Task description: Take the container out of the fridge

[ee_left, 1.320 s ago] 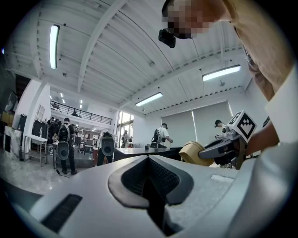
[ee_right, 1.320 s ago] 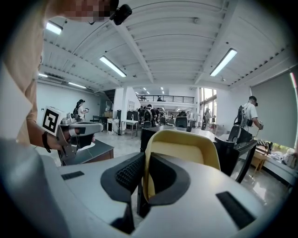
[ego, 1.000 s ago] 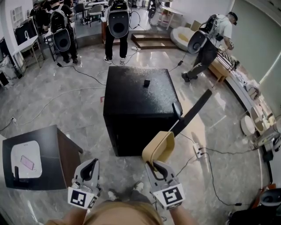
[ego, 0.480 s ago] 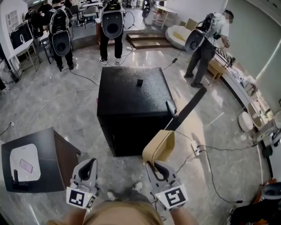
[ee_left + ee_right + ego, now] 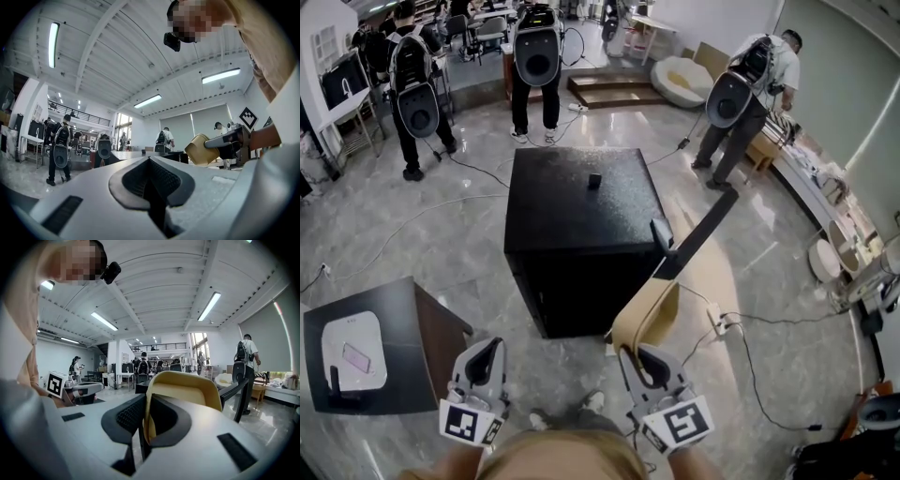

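Observation:
A tan, open-topped container [image 5: 645, 314] hangs in front of the black fridge [image 5: 577, 202], level with its lower front corner. My right gripper [image 5: 640, 353] is shut on the container's near rim. The right gripper view shows the rim [image 5: 187, 390] pinched between the pads of that gripper [image 5: 144, 420]. The fridge door [image 5: 698, 234] stands open to the right. My left gripper [image 5: 487, 349] is low at the left, shut on nothing, its pads together [image 5: 150, 180]. The left gripper view also shows the container [image 5: 201, 149] off to its right.
A small black object [image 5: 593, 180] lies on the fridge top. A dark side table [image 5: 394, 319] holding a white tray stands at the left. Cables and a power strip [image 5: 719, 322] lie on the floor at the right. Several people with backpacks stand beyond the fridge.
The container has tilted more edge-on and shifted slightly right with my right gripper. The left gripper has barely moved. People in the background have walked about.

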`<state>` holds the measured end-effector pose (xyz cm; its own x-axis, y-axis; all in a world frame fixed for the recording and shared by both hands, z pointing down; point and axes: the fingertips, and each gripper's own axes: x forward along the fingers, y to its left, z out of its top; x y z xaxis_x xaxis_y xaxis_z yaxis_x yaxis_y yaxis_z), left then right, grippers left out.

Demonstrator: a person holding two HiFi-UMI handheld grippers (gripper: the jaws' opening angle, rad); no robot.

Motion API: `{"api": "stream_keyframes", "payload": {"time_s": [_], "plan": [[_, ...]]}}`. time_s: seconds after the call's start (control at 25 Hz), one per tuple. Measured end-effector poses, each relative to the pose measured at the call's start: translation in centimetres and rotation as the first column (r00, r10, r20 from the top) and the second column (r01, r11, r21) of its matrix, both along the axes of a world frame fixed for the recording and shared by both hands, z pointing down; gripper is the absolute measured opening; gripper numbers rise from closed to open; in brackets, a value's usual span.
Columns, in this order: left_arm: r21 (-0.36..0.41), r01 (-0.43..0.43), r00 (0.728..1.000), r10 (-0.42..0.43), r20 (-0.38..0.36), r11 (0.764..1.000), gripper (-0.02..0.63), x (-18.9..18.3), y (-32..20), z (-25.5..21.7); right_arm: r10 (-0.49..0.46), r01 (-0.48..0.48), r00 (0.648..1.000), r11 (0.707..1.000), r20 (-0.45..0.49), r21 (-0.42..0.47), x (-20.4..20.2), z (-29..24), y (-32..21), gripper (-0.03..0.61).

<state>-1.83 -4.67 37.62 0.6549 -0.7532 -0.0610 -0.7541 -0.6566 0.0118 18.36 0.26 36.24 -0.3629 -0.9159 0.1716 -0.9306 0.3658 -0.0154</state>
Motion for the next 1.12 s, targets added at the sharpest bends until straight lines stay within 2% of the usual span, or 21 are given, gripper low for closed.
{"api": "stream_keyframes", "payload": {"time_s": [0.32,1.12], "plan": [[-0.001,0.028,1.0,-0.028,-0.001,1.0,0.002,-0.6,0.0,-0.5,0.002,-0.004,0.998,1.0,0.065,0.027,0.7,-1.8,0.0,0.023],[-0.001,0.053,0.998,-0.053,-0.015,0.999,0.002,-0.8,-0.5,-0.6,0.065,-0.073,0.988,0.996,0.137,0.056,3.6,-3.3,0.2,0.023]]}}
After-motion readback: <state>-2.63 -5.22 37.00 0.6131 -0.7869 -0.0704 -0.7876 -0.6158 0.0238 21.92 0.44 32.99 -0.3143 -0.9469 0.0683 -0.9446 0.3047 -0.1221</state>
